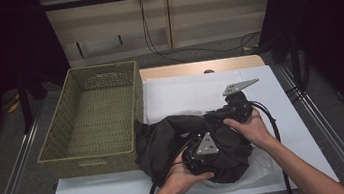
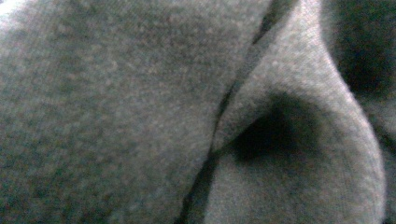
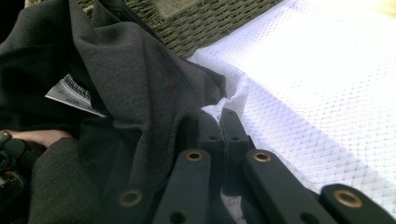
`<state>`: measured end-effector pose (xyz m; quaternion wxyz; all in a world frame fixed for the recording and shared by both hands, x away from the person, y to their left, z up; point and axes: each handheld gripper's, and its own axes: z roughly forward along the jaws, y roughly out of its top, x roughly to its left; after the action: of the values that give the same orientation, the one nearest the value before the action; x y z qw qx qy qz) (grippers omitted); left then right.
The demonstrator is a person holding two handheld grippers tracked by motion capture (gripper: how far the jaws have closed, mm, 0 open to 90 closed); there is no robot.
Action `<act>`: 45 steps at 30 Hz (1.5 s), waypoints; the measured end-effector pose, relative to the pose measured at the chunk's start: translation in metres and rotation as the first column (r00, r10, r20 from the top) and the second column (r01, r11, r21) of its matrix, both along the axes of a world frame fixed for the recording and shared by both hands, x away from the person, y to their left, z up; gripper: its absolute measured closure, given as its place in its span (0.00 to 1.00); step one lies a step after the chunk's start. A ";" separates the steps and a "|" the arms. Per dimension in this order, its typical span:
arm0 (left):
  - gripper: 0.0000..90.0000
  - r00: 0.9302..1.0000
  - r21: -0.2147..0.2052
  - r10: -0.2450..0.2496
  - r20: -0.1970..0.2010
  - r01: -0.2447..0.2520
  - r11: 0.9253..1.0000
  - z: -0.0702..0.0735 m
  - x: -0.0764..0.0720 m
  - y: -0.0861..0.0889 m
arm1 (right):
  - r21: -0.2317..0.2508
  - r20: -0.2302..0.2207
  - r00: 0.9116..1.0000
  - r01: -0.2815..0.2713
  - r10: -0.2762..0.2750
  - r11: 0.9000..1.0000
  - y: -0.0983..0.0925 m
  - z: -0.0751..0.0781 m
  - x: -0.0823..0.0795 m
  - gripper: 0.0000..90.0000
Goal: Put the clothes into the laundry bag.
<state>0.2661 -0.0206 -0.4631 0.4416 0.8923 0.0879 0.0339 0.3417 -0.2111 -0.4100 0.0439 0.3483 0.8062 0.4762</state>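
At the left of the high view stands an olive-green woven rectangular basket (image 1: 93, 118), its near right corner touched by a crumpled black fabric garment (image 1: 165, 140) that lies heaped on the white mesh-textured cloth (image 1: 185, 95) covering the table. The left gripper (image 1: 199, 156) sits on the garment's near side, its tips sunk into the folds, so whether its jaws are apart or pinching cloth cannot be told. The left gripper view adds grey, blurred fabric (image 2: 140, 112) pressed close against the lens, with one dark fold crease. The right gripper (image 1: 227, 112) rests at the garment's far right edge. The right gripper view gives what the high view hides: the jaws pressed together (image 3: 223, 123) on an edge of the black garment (image 3: 140, 79), a white label (image 3: 72, 95) sewn inside it, and the white cloth (image 3: 317, 93) bunched just beside the tips.
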 end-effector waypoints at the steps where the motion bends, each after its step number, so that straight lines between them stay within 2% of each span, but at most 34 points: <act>1: 0.66 1.000 -0.008 0.009 0.003 -0.009 1.000 0.000 -0.002 0.001 | -0.001 0.001 1.000 0.002 -0.002 1.000 0.000 0.000 0.000 1.00; 5: 0.52 1.000 -0.026 -0.006 -0.027 0.006 1.000 0.007 -0.006 0.005 | 0.004 0.003 1.000 0.011 -0.011 1.000 -0.001 -0.001 0.001 1.00; 8: 0.44 0.998 -0.060 -0.016 -0.066 0.012 0.998 0.015 -0.009 0.010 | 0.006 -0.002 1.000 0.016 -0.016 1.000 -0.002 -0.002 0.001 1.00; 10: 0.40 0.998 -0.087 -0.017 -0.065 0.011 0.996 0.021 -0.013 0.015 | 0.006 -0.002 1.000 0.016 -0.016 1.000 -0.003 -0.002 0.002 1.00; 12: 0.36 0.997 -0.119 -0.011 -0.080 0.001 0.993 0.028 -0.015 0.021 | 0.003 -0.001 1.000 0.020 -0.020 1.000 -0.003 -0.002 0.002 1.00; 13: 0.34 0.997 -0.137 -0.003 -0.082 -0.008 0.990 0.033 -0.016 0.024 | 0.004 -0.001 1.000 0.020 -0.020 1.000 -0.004 -0.002 0.002 1.00; 15: 0.33 0.999 -0.160 0.020 -0.045 -0.027 0.987 0.044 -0.018 0.032 | 0.004 -0.001 1.000 0.024 -0.024 1.000 -0.004 -0.002 0.002 1.00; 16: 0.33 0.999 -0.189 0.028 -0.040 -0.035 0.981 0.048 -0.017 0.036 | 0.005 -0.001 1.000 0.024 -0.024 1.000 -0.004 -0.002 0.002 1.00; 18: 0.32 0.998 -0.209 0.050 -0.034 -0.056 0.976 0.054 -0.014 0.040 | 0.006 -0.003 1.000 0.025 -0.025 1.000 -0.004 -0.002 0.002 1.00; 19: 0.32 0.998 -0.235 0.063 -0.024 -0.067 0.970 0.055 -0.012 0.041 | 0.006 -0.003 1.000 0.023 -0.023 1.000 -0.004 -0.002 0.003 1.00; 20: 0.32 0.997 -0.230 0.072 -0.018 -0.074 0.970 0.057 -0.011 0.042 | 0.004 -0.004 1.000 0.022 -0.022 1.000 -0.004 -0.002 0.003 1.00; 22: 0.31 0.997 -0.258 0.080 -0.014 -0.080 0.963 0.060 -0.010 0.040 | 0.004 -0.004 1.000 0.022 -0.022 1.000 -0.004 -0.002 0.003 1.00; 23: 0.31 0.997 -0.255 0.072 0.011 -0.067 0.965 0.064 -0.010 0.040 | 0.004 -0.004 1.000 0.022 -0.022 1.000 -0.004 -0.002 0.003 1.00; 24: 0.30 0.999 -0.289 0.054 0.009 -0.049 0.956 0.067 -0.010 0.039 | 0.005 -0.006 1.000 0.020 -0.020 1.000 -0.004 -0.002 0.003 1.00; 25: 0.31 0.999 -0.308 0.039 0.005 -0.035 0.951 0.071 -0.010 0.039 | 0.007 -0.009 1.000 0.021 -0.021 1.000 -0.004 -0.002 0.003 1.00; 27: 0.32 0.999 -0.305 0.042 0.019 -0.034 0.952 0.079 -0.010 0.038 | 0.008 -0.011 1.000 0.023 -0.023 1.000 -0.005 -0.002 0.003 1.00; 28: 0.33 0.999 -0.312 0.029 0.025 -0.020 0.950 0.082 -0.009 0.039 | 0.009 -0.010 1.000 0.022 -0.022 1.000 -0.005 -0.002 0.003 1.00; 29: 0.36 0.998 -0.335 0.055 0.035 -0.040 0.941 0.085 -0.008 0.041 | 0.011 -0.012 1.000 0.023 -0.023 1.000 -0.005 -0.002 0.003 1.00; 30: 0.37 0.997 -0.357 0.073 0.021 -0.061 0.932 0.087 -0.008 0.043 | 0.009 -0.012 1.000 0.022 -0.021 1.000 -0.005 -0.002 0.003 1.00; 31: 0.38 0.998 -0.369 0.062 0.010 -0.054 0.928 0.086 -0.006 0.042 | 0.009 -0.012 1.000 0.021 -0.021 1.000 -0.005 -0.002 0.003 1.00; 32: 0.39 0.998 -0.351 0.061 0.013 -0.053 0.935 0.085 -0.005 0.039 | 0.009 -0.011 1.000 0.020 -0.020 1.000 -0.005 -0.001 0.003 1.00; 33: 0.39 0.998 -0.324 0.064 0.025 -0.052 0.945 0.082 -0.004 0.036 | 0.008 -0.009 1.000 0.019 -0.019 1.000 -0.005 -0.001 0.003 1.00; 34: 0.37 0.998 -0.297 0.056 0.021 -0.047 0.954 0.078 0.001 0.033 | 0.009 -0.011 1.000 0.020 -0.020 1.000 -0.005 -0.001 0.003 1.00; 35: 0.34 0.998 -0.271 0.056 0.006 -0.052 0.961 0.074 0.006 0.029 | 0.009 -0.013 1.000 0.020 -0.020 1.000 -0.005 -0.002 0.003 1.00; 38: 0.23 0.996 -0.183 0.088 0.014 -0.084 0.979 0.057 0.019 0.016 | 0.006 -0.011 1.000 0.014 -0.014 1.000 -0.004 -0.001 0.003 1.00; 39: 0.23 0.995 -0.185 0.096 0.008 -0.093 0.978 0.052 0.022 0.012 | 0.002 -0.009 1.000 0.014 -0.014 1.000 -0.004 -0.001 0.003 1.00; 40: 0.23 0.995 -0.160 0.100 0.021 -0.095 0.982 0.049 0.024 0.009 | 0.002 -0.014 1.000 0.014 -0.014 1.000 -0.004 -0.001 0.003 1.00; 41: 0.23 0.994 -0.158 0.109 0.022 -0.104 0.982 0.046 0.025 0.005 | 0.000 -0.016 1.000 0.015 -0.015 1.000 -0.004 -0.002 0.003 1.00; 42: 0.25 0.994 -0.138 0.109 0.018 -0.105 0.985 0.043 0.026 0.002 | -0.001 -0.017 1.000 0.014 -0.014 1.000 -0.004 -0.002 0.003 1.00; 44: 0.42 0.990 -0.055 0.132 0.041 -0.130 0.990 0.037 0.026 -0.003 | -0.003 -0.015 1.000 0.014 -0.014 1.000 -0.006 -0.001 0.003 1.00; 45: 0.52 0.991 -0.022 0.120 0.068 -0.118 0.993 0.033 0.026 -0.005 | 0.001 -0.013 1.000 0.009 -0.009 1.000 -0.006 0.000 0.003 1.00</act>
<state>0.2925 -0.0257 -0.4302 0.4497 0.8797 0.1260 0.0901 0.3442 -0.2173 -0.4099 0.0408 0.3549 0.8047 0.4742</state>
